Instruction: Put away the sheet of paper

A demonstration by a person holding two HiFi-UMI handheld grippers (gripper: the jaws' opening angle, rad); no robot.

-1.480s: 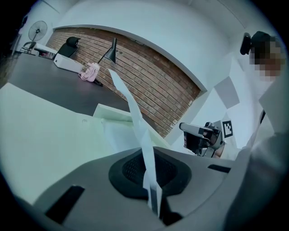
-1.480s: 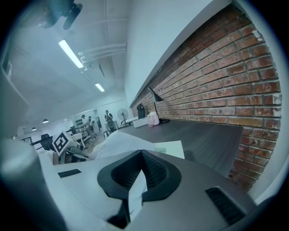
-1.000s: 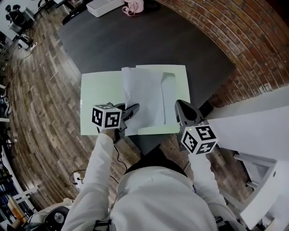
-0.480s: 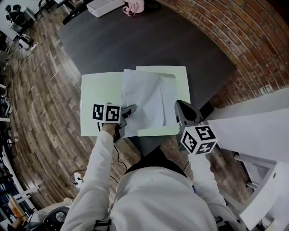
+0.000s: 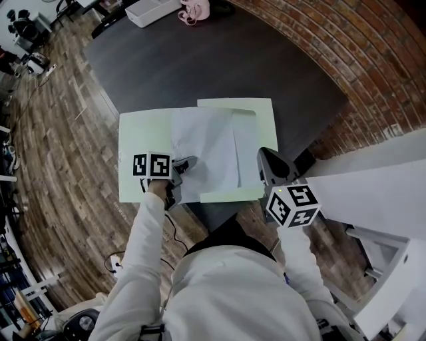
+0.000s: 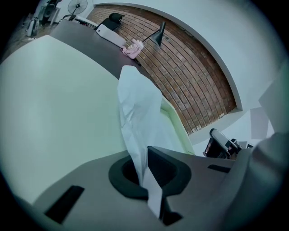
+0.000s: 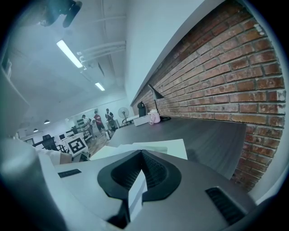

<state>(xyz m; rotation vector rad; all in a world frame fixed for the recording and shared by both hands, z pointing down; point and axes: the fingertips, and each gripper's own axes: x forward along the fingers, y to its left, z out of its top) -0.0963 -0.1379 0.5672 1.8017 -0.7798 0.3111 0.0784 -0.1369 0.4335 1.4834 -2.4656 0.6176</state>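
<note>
Pale green and opened flat, a folder (image 5: 136, 143) lies at the near edge of the dark bench (image 5: 219, 60), and its left part seems to reach out past the bench's left edge, over the wooden floor (image 5: 60, 133). The white sheet of paper (image 5: 206, 150) lies across the middle of the folder, creased and not quite flat. Its near right edge is tucked under a narrow green strip of the folder, while its left part rests on top of the left panel. The left hand-held gripper (image 5: 188, 162) is at the sheet's near left corner, low over the folder and pointing towards the far right. Its own view shows the jaws clamped on the paper, which rises out of them in a bent, upright fold. The right hand-held gripper (image 5: 261, 154) sits over the folder's near right corner, close to the bench's near right edge. Its jaws are together, and I can make out nothing of the folder or the sheet between them; in its own view the folder lies flat just ahead and below. At the far edge of the bench stand a white box (image 5: 152, 9) and a small pink thing (image 5: 197, 9), side by side. A brick wall (image 5: 353, 60) runs along the right edge of the bench.
</note>
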